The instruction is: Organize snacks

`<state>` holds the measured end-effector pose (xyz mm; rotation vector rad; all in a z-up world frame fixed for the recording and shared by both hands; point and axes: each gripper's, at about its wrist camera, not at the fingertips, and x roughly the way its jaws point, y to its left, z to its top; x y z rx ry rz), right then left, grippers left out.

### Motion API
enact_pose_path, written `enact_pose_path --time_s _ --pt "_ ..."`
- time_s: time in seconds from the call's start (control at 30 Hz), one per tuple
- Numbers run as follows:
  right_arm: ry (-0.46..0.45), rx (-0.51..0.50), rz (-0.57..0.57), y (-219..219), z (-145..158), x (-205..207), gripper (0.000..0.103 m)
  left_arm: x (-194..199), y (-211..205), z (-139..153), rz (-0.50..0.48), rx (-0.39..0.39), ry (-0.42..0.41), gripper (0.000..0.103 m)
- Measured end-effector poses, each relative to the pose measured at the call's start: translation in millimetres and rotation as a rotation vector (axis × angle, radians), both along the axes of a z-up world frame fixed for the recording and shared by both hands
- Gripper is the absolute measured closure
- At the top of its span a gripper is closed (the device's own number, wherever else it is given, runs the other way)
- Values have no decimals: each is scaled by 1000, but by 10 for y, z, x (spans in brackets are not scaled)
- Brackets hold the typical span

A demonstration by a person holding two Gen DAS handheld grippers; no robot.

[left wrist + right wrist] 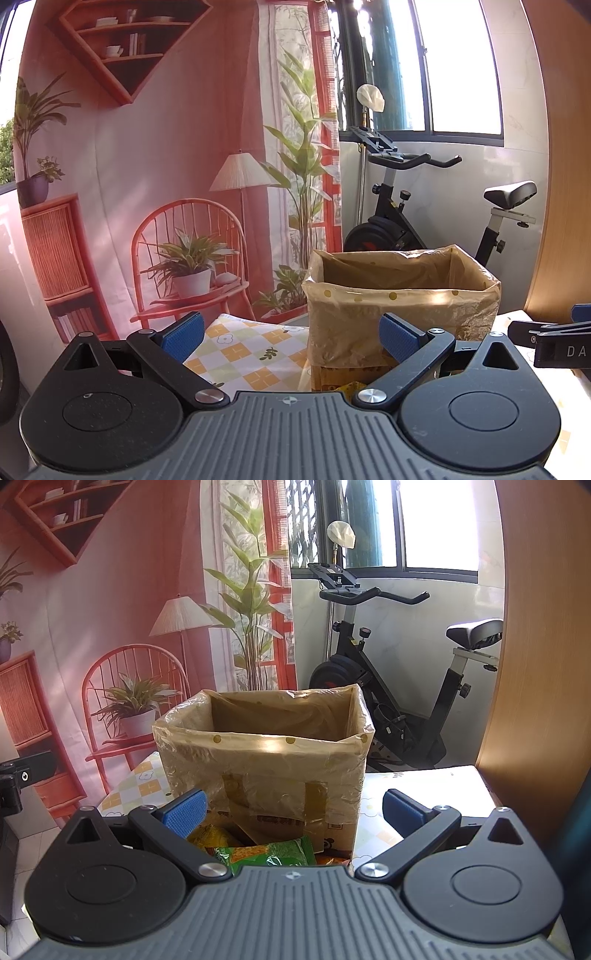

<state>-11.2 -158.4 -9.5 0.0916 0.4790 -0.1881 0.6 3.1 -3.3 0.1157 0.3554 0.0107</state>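
Note:
A cardboard box lined with a yellowish dotted plastic bag (400, 295) stands on the table, open at the top; it also shows in the right wrist view (264, 753). My left gripper (291, 334) is open and empty, in front of the box's left corner. My right gripper (293, 810) is open and empty, in front of the box. Below it lie a green snack packet (269, 854) and a yellow snack packet (212, 834), partly hidden by the gripper body. A yellow packet edge (341, 387) shows at the box's foot in the left wrist view.
The table has a checked floral cloth (251, 350). An exercise bike (388, 686) stands behind the table by the window. A printed room backdrop (129, 184) hangs at the left. A wooden panel (535, 664) rises at the right. My right gripper's body (554, 339) shows at the left view's right edge.

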Motion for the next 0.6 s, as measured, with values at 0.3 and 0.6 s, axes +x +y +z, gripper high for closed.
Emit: enact_pose_path --time_s 0.3,0.6 --pt "-18 14 14 -2 -31 -6 0 28 0 -22 -5 -1 0 1" --pt "-71 -6 57 -14 -204 7 0 75 254 -194 -50 -146 -31 1"
